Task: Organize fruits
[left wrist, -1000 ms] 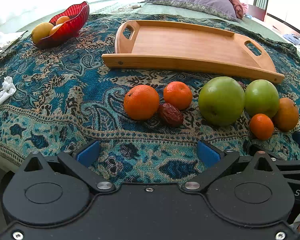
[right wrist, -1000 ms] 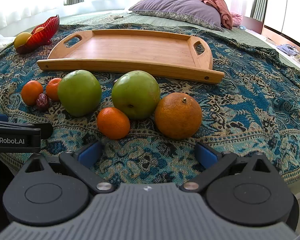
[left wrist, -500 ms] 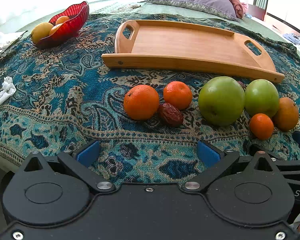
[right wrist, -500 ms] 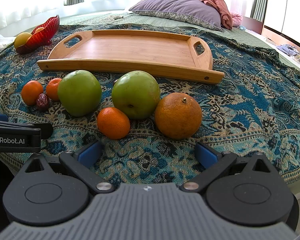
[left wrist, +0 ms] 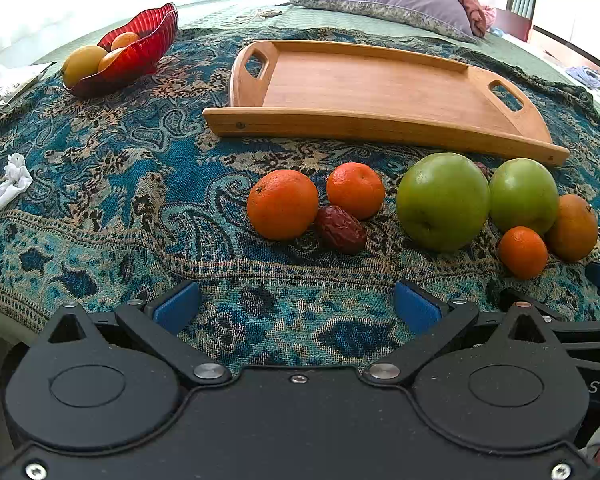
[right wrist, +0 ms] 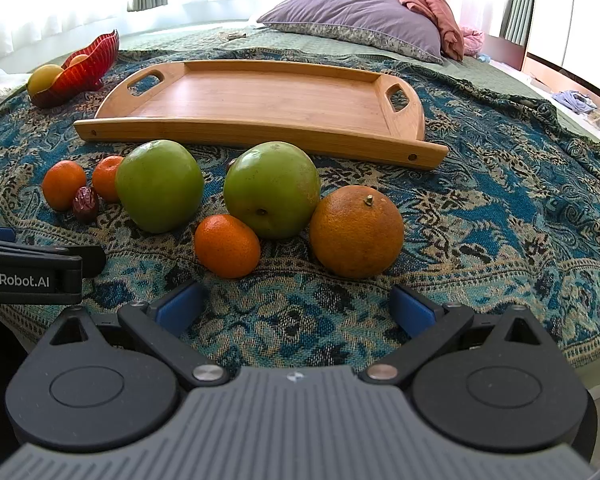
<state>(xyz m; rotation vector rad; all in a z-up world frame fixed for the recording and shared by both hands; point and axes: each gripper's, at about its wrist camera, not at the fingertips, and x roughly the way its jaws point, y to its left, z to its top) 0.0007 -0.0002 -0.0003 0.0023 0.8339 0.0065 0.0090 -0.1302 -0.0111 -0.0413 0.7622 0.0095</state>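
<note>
Both grippers held low over the near edge of a bed spread with a blue paisley cloth (left wrist: pixel 112 184), neither touching any fruit. Left gripper (left wrist: pixel 298 312) with blue pads (left wrist: pixel 176 310) spread wide apart, nothing between them; right gripper (right wrist: pixel 296 308) likewise wide apart and holding nothing. Lying in a loose row on the cloth just ahead, from left to right: an orange mandarin (left wrist: pixel 283 204), a second mandarin (left wrist: pixel 355 190) slightly farther back, and a dark red date (left wrist: pixel 340 229) nestled against both at their near side. Then, right of a small gap, a large green apple (left wrist: pixel 443 201), a second green apple (right wrist: pixel 272 189) touching or nearly touching it, a small mandarin (right wrist: pixel 227 246) near and between the two apples, and at the right end a dull brownish orange (right wrist: pixel 356 231) with its stem up, pressed against the second apple. Something small and dark just peeking out behind the apples, too hidden to name. Beyond the row, an empty wooden tray (left wrist: pixel 364 84) with cut-out handles at both ends, lying flat with its long side toward the fruit. Far left, a red scalloped glass bowl (left wrist: pixel 148 40) holding yellow and orange fruit. On the cloth at left, a crumpled white tissue (left wrist: pixel 11 181). At the far end of the bed, a purple pillow (right wrist: pixel 352 16).
</note>
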